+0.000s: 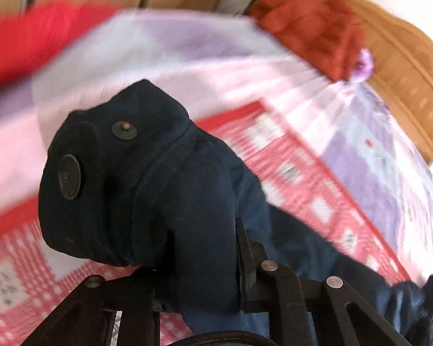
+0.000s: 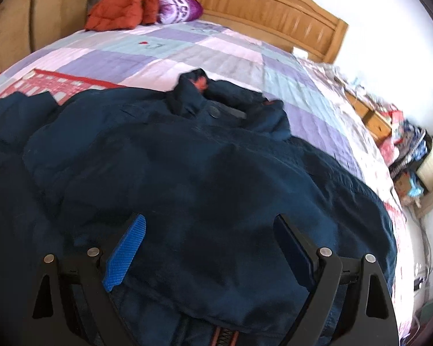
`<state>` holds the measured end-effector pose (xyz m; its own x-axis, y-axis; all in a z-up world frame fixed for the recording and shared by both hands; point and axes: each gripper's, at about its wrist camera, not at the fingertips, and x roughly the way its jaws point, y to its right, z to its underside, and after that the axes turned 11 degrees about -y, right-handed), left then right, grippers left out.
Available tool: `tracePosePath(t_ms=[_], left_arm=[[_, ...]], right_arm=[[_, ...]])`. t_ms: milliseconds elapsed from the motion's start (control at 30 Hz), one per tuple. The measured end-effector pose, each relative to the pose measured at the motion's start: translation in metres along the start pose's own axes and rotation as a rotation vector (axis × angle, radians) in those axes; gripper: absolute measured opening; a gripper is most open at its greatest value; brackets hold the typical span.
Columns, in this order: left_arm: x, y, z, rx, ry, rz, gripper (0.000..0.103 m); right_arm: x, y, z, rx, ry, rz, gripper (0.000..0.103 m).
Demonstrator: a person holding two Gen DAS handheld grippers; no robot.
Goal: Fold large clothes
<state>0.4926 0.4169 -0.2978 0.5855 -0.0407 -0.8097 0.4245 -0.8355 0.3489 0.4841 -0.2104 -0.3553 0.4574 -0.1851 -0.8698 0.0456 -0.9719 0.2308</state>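
We see the main risk in the left gripper [image 1: 205,262]: its jaws are clamped tight on a bunched cuff of the navy jacket [image 2: 205,178], and only a thick wad of sleeve with two snap buttons [image 1: 69,177] sticks out toward 10 o'clock in the left wrist view. If we pull that sleeve across too quickly, we judge the padded cloth could slide out of the pinch, or the whole jacket could drag over the patchwork quilt [image 2: 187,49] and lose its flat lay. The background blur in that view suggests the hand is swinging, which adds to that worry.

The right gripper [image 2: 209,248] hangs above the jacket's body with its jaws spread wide and nothing between them; the blue pad [image 2: 127,248] sits at 8 o'clock and the dark finger at 4 o'clock. It holds nothing down, so we think the body could shift under the sleeve's pull.

Both grippers tilt steeply down toward the bed. The jacket lies spread across the quilt's near half, collar [image 2: 193,92] toward 12 o'clock. An orange garment [image 2: 121,8] sits far off by the wooden headboard [image 2: 259,3] at 11 o'clock.
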Motion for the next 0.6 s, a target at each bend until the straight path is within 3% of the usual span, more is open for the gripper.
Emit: tracePosePath(t_ms=[133, 300, 500, 600], left_arm=[[-0.053, 0.062, 0.003, 0.147, 0.096, 0.019, 0.016], [-0.09, 0.164, 0.026, 0.314, 0.127, 0.083, 0.016], [-0.101, 0.309, 0.099, 0.517, 0.121, 0.153, 0.015], [-0.095, 0.373, 0.155, 0.622, 0.103, 0.175, 0.015]], right_arm=[[-0.001, 0.01, 0.004, 0.011, -0.011, 0.01, 0.092], [-0.013, 0.033, 0.012, 0.028, -0.005, 0.008, 0.092], [-0.036, 0.076, 0.031, 0.065, 0.017, -0.008, 0.092], [-0.045, 0.094, 0.042, 0.063, 0.021, -0.009, 0.092]])
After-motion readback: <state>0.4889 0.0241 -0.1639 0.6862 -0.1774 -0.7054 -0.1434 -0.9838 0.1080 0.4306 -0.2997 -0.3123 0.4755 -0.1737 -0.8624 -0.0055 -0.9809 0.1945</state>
